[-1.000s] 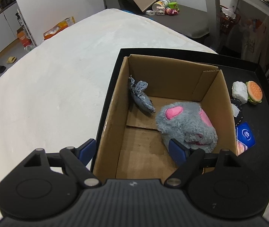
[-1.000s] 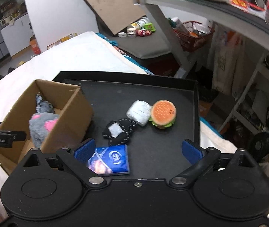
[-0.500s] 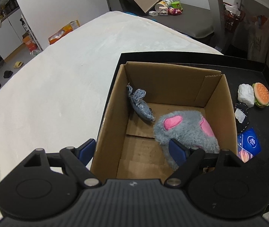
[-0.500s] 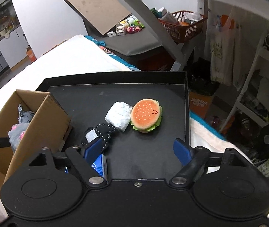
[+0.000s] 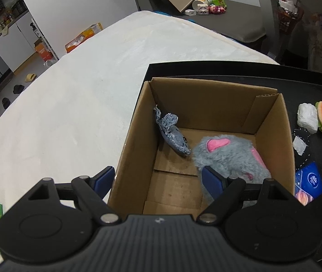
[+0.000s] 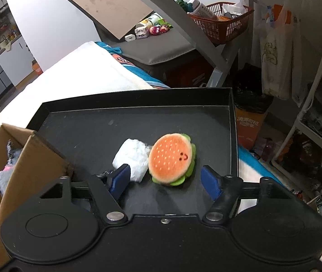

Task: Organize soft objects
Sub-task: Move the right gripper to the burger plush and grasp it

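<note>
Since the earlier frames the right gripper [image 6: 164, 179] has come forward and down over the black tray [image 6: 138, 122], so the burger plush [image 6: 171, 157] that lay far off now fills the centre of the right wrist view, while the left wrist view has only crept a little closer to the box. At the left of the scene the left gripper [image 5: 157, 180] hovers with its fingers wide, straddling the near left wall of the cardboard box [image 5: 136, 140], one finger outside and one over the inside, holding nothing. Inside the box lie a denim fabric toy [image 5: 172, 136] against the left wall and a grey fluffy plush [image 5: 229, 156] with pink patches at lower right. Further right on the tray a white soft bundle [image 6: 133, 158] touches the burger plush. The right gripper's jaws are closing, at middling width, with the burger between them but not yet pinched. The step in hand looks like grasping the burger; next it likely needs the jaws eased down around it, clear of the bundle, then a carry left into the box
</note>
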`<act>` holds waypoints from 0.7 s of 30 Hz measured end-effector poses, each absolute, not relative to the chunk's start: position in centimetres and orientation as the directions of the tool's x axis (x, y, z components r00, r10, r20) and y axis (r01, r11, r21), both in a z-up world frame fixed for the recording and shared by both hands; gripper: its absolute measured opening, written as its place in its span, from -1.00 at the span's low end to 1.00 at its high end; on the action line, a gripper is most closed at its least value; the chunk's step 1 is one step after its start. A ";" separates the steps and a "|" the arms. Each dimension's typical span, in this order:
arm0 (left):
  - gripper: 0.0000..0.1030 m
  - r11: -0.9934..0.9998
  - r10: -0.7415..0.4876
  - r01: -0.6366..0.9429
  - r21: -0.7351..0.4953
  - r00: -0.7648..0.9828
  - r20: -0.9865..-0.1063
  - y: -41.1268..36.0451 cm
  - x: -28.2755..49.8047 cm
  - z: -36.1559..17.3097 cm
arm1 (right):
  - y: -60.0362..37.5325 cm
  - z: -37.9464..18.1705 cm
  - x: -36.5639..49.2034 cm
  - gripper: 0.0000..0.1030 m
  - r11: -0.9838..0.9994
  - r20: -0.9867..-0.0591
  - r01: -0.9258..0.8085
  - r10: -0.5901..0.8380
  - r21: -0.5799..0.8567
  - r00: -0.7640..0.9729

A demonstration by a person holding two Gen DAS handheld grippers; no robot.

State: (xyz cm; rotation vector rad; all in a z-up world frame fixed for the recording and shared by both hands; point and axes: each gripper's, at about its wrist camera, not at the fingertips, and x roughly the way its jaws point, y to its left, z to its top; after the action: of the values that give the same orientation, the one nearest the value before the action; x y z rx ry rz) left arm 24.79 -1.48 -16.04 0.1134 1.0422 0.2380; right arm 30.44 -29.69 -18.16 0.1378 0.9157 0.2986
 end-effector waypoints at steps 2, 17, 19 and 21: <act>0.61 0.968 0.252 -0.140 0.210 0.474 -0.844 -1.5 25.0 -16.3 | -29.5 -18.4 30.9 0.32 0.950 -0.759 -0.196 0.313 0.244 0.571; 0.61 0.969 0.242 -0.165 0.187 0.446 -0.861 -0.8 25.1 -16.8 | -29.3 -19.0 31.1 -0.59 0.947 -0.799 -0.189 0.322 0.261 0.507; 0.61 0.969 0.240 -0.167 0.183 0.449 -0.861 -0.7 25.1 -16.8 | -29.1 -18.6 30.7 -0.59 0.947 -0.801 -0.192 0.319 0.256 0.506; 0.61 0.968 0.241 -0.171 0.182 0.444 -0.863 -0.6 25.1 -17.0 | -28.8 -18.1 30.4 -0.59 0.949 -0.803 -0.192 0.314 0.250 0.507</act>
State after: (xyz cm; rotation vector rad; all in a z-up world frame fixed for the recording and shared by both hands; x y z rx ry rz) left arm 25.06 -0.62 -16.96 0.0717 1.0809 0.2555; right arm 30.37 -28.84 -18.12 0.1342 0.9943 0.3063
